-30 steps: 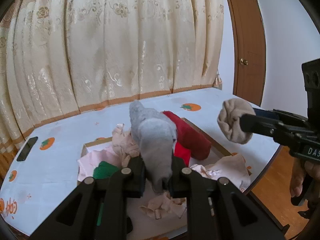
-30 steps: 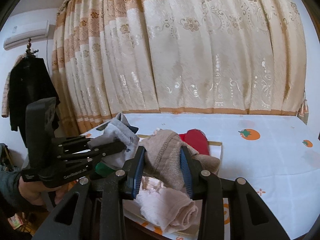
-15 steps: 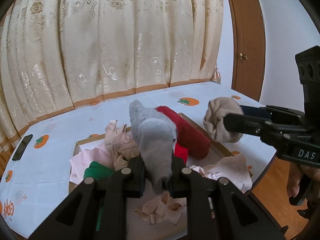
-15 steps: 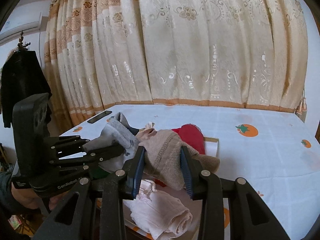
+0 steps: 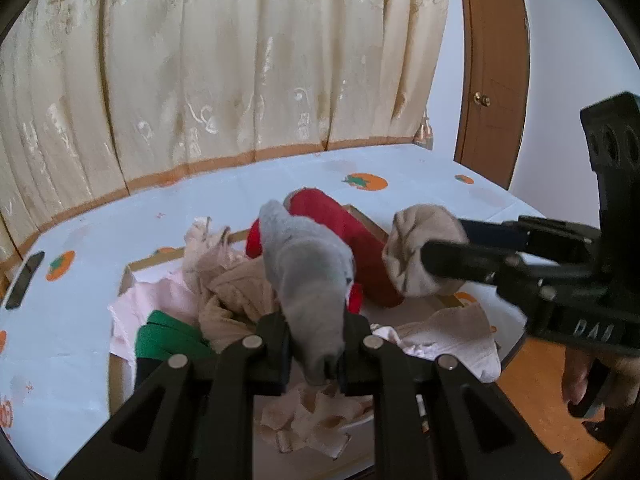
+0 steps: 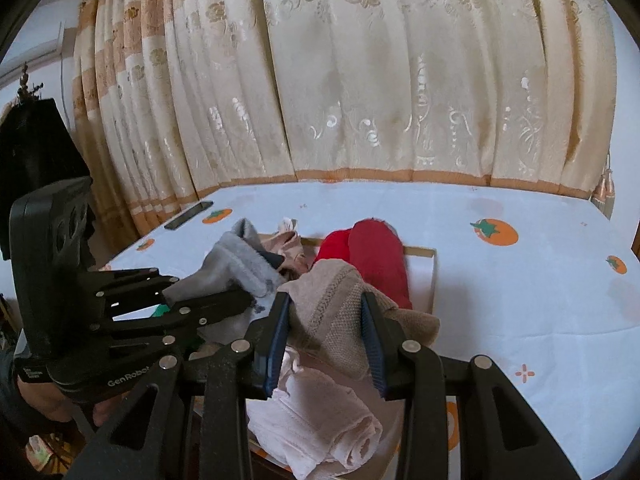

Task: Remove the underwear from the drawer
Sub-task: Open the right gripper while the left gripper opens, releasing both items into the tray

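White tabletop (image 6: 520,304) with orange fruit print. Shallow wooden drawer (image 6: 431,276) of mixed underwear. Left gripper (image 5: 316,344) clamped on grey knitted garment (image 5: 308,268); right gripper (image 6: 326,332) clamped on beige knitted garment (image 6: 340,312), both above drawer.

The left gripper (image 5: 316,344) clamped a grey garment (image 5: 308,276) above an open drawer (image 5: 120,364) heaped with red, green and pale clothing on a fruit-print cloth (image 5: 400,188). At right, the right gripper (image 5: 436,248) pinched a beige bundle (image 5: 412,256), apparently knitwear, held clear of the heap. Cream curtains (image 5: 240,60) hung behind, beside a brown door (image 5: 492,80).
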`<control>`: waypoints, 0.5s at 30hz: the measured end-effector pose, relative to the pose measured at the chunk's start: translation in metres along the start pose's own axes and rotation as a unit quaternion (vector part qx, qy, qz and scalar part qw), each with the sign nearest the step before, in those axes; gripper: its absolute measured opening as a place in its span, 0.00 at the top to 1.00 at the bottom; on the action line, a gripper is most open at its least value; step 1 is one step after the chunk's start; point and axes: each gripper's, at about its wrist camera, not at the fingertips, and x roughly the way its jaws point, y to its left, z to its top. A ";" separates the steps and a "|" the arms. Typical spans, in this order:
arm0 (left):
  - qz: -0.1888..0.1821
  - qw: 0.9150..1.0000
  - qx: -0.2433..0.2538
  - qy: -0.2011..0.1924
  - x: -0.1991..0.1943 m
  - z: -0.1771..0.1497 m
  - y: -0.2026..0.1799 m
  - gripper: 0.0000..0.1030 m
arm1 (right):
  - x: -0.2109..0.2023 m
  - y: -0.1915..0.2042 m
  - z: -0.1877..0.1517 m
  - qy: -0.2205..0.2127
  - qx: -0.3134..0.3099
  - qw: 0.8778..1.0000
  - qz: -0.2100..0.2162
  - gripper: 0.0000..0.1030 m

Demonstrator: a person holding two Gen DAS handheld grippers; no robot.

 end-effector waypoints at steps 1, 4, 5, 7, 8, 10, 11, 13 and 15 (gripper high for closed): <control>-0.003 1.000 -0.003 0.005 0.002 0.000 0.000 0.86 | 0.004 0.001 0.000 0.010 -0.001 1.000 -0.006 0.63; -0.006 1.000 -0.001 0.011 0.004 -0.003 -0.001 0.86 | 0.013 -0.002 -0.003 0.027 0.005 1.000 -0.011 0.63; -0.004 1.000 0.002 0.012 0.005 -0.005 -0.002 0.86 | 0.014 -0.004 -0.004 0.029 0.007 0.999 -0.011 0.63; -0.006 1.000 0.008 0.017 0.007 -0.008 -0.004 0.86 | 0.017 -0.005 -0.008 0.034 0.007 0.999 -0.012 0.63; -0.007 1.000 0.012 0.021 0.009 -0.010 -0.005 0.86 | 0.018 -0.005 -0.009 0.036 0.007 0.999 -0.013 0.63; -0.005 1.000 0.017 0.025 0.012 -0.013 -0.007 0.86 | 0.020 -0.005 -0.012 0.041 0.006 0.999 -0.014 0.63; -0.008 0.999 0.018 0.027 0.012 -0.013 -0.008 0.86 | 0.021 -0.005 -0.012 0.042 0.005 0.999 -0.015 0.63; -0.009 0.999 0.031 0.028 0.013 -0.016 -0.012 0.86 | 0.022 -0.006 -0.013 0.045 0.004 0.999 -0.020 0.63; -0.002 0.998 0.049 0.028 0.013 -0.017 -0.017 0.86 | 0.023 -0.009 -0.014 0.045 0.009 0.999 -0.024 0.63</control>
